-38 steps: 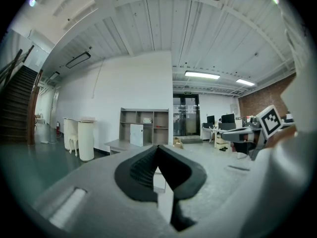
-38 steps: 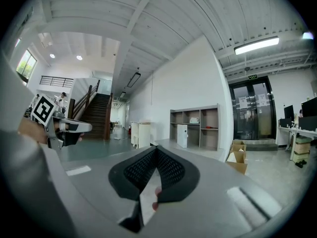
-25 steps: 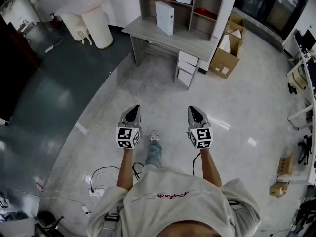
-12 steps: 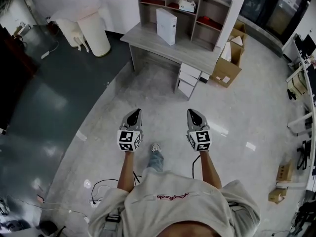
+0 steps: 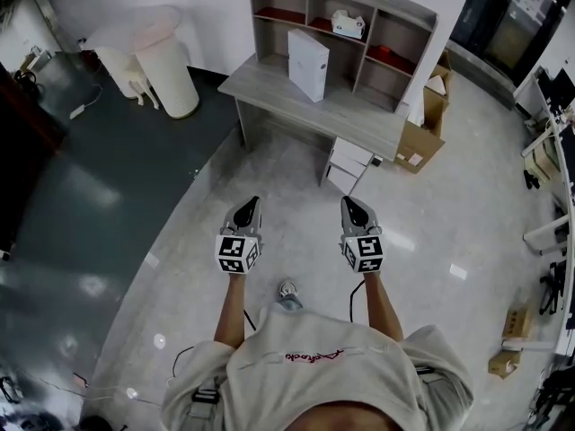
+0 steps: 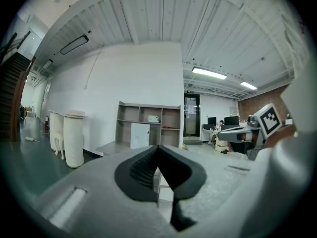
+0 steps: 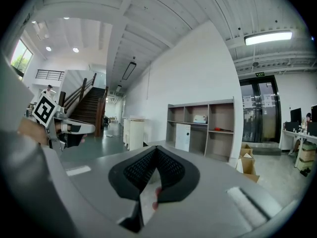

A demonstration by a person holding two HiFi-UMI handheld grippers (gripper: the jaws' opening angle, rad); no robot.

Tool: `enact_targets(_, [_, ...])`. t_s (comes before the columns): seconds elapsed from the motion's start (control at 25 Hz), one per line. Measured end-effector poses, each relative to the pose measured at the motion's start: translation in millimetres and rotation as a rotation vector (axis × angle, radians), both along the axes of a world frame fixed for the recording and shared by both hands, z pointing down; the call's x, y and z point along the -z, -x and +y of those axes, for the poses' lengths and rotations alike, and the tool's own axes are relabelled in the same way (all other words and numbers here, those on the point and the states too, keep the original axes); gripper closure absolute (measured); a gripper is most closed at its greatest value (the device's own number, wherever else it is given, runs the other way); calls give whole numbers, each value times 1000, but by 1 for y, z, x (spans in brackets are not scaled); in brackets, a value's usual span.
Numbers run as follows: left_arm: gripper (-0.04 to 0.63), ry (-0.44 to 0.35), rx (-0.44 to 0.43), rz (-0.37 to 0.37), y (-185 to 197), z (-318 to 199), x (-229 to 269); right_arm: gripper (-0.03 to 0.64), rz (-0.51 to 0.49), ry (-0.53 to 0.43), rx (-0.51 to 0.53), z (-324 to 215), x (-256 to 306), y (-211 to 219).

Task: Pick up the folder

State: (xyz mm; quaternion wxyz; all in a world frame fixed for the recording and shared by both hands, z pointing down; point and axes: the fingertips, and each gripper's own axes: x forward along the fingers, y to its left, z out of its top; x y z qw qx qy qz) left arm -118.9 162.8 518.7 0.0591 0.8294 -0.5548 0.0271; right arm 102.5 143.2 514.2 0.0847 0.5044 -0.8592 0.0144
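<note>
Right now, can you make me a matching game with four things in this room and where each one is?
1 folder
2 cardboard box
3 tall white bin
4 small white box

A in the shelf
B floor, right of the desk
C upright on the desk
D floor, left of the desk

Pairs: 1-C, 2-B, 3-D, 4-A

Glossy polished floor (image 5: 269, 169); matt wood-look desk (image 5: 269, 83); smooth wht folder (image 5: 307, 64); cardbd boxes (image 5: 418, 142).
</note>
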Motion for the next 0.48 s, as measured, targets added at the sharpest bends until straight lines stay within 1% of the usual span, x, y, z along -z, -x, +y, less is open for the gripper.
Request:
enact_targets(0.28, [595, -17, -12, 7, 21, -74, 9, 611, 5, -23, -15, -71, 12, 19])
enact_targets(0.48, [595, -21, -27, 5, 29, -115, 9, 611, 4, -32, -35, -109, 12, 26])
